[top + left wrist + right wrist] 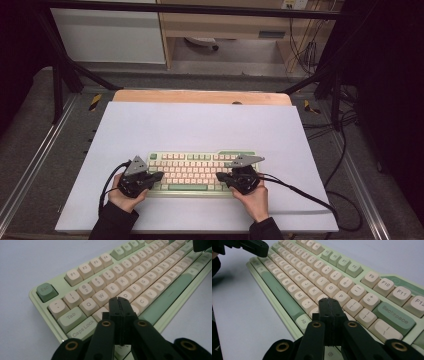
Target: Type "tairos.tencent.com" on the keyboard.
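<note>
A pale green keyboard [200, 172] with cream and green keys lies near the front of the white sheet. My left gripper [159, 175] hovers over its left end, jaws pressed together with nothing between them; in the left gripper view the tips [118, 299] sit just above the keys beside the Caps Lock key [81, 328]. Over the keyboard's right end my right gripper [219, 176] is likewise shut and empty, its tips [328, 300] above the keys near the green Alt key [303, 321]. Whether either tip touches a key I cannot tell.
The white sheet [200, 125] covers a wooden tabletop [200, 96]. Black cables [310, 197] trail from both grippers across the sheet, the right one off toward the right edge. Dark frame bars [57, 85] stand at the back corners.
</note>
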`<state>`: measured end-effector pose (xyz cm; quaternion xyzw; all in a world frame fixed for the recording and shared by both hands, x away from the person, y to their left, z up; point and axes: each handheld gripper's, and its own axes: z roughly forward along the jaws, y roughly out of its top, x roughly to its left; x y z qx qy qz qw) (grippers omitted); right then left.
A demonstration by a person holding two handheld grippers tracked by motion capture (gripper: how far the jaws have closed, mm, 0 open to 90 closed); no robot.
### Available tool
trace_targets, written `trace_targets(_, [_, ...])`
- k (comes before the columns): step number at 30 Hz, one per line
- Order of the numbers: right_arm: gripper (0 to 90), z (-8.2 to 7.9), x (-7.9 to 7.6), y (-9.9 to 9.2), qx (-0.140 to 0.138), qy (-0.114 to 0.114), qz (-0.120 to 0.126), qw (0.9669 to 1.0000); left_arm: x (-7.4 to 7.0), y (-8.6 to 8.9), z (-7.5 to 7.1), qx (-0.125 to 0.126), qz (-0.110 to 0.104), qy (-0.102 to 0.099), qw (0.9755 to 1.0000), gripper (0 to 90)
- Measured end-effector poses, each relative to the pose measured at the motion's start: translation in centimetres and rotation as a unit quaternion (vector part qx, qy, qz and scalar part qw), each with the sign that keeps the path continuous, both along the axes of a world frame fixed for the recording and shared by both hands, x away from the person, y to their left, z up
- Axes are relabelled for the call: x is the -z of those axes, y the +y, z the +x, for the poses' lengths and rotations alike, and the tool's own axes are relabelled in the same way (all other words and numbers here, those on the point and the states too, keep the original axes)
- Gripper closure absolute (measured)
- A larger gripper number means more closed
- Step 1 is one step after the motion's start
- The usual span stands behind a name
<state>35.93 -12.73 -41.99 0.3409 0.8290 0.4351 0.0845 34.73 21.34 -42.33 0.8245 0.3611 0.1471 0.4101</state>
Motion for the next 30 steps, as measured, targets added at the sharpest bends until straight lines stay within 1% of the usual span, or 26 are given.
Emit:
trace_targets(8, [90.0, 0.0, 0.0, -0.1, 0.001, -0.002, 0.001, 1.0, -0.1, -0.9, 0.1, 0.005, -0.001, -0.002, 1.0, 89.9])
trace_targets(16, [90.0, 0.0, -0.1, -0.2, 0.0, -0.001, 0.002, 1.0, -0.1, -1.9, 0.2, 0.011, 0.003, -0.005, 0.9999, 89.9])
trace_targets(22, [90.0, -0.1, -0.2, -0.3, 0.0, -0.003, 0.003, 1.0, -0.1, -2.6, 0.3, 0.013, 0.004, -0.004, 0.9999, 89.9])
trace_targets(30, [90.0, 0.0, -0.2, -0.2, -0.001, -0.001, 0.003, 1.0, 0.2, -3.4, 0.1, 0.022, 0.008, -0.001, 0.9997, 89.9])
